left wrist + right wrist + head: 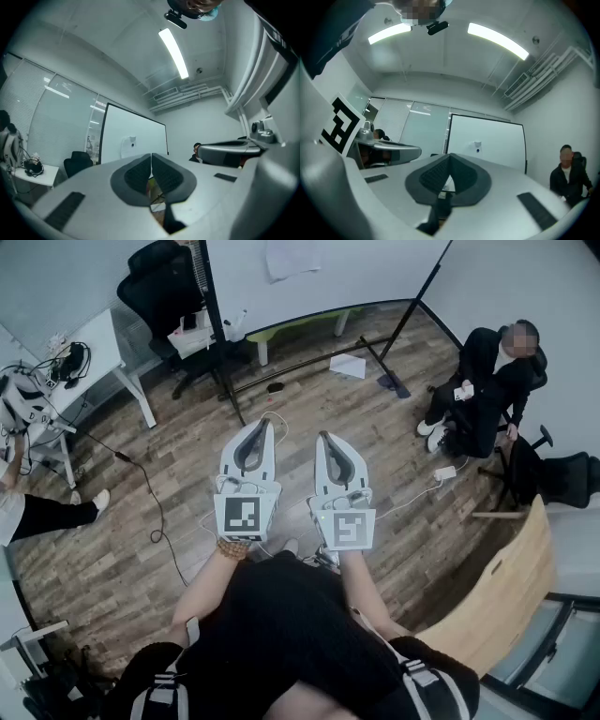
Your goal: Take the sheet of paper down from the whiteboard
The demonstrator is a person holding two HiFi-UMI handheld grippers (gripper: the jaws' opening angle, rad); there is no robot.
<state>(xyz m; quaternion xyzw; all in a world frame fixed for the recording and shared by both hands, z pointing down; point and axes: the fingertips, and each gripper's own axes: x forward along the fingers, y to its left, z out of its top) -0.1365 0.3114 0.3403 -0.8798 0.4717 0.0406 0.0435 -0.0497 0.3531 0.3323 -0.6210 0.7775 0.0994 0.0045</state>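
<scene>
Approach step: sheet of paper (477, 146) is seen still fixed on whiteboard (501, 138), away from its edges, well apart from left claw (151, 155) and right claw (449, 156), both clenched empty; closing in and one claw opened are judged needed next.

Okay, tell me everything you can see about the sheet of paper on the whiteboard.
The sheet of paper is plain white, roughly rectangular and taller than it is wide. It hangs upright and flat against the whiteboard, a little left of the board's middle. A small dark dot near the top, probably a magnet, pins it there. In the head view its lower edge looks slightly uneven. No print can be made out from here. Only the board and that dot touch it.
</scene>
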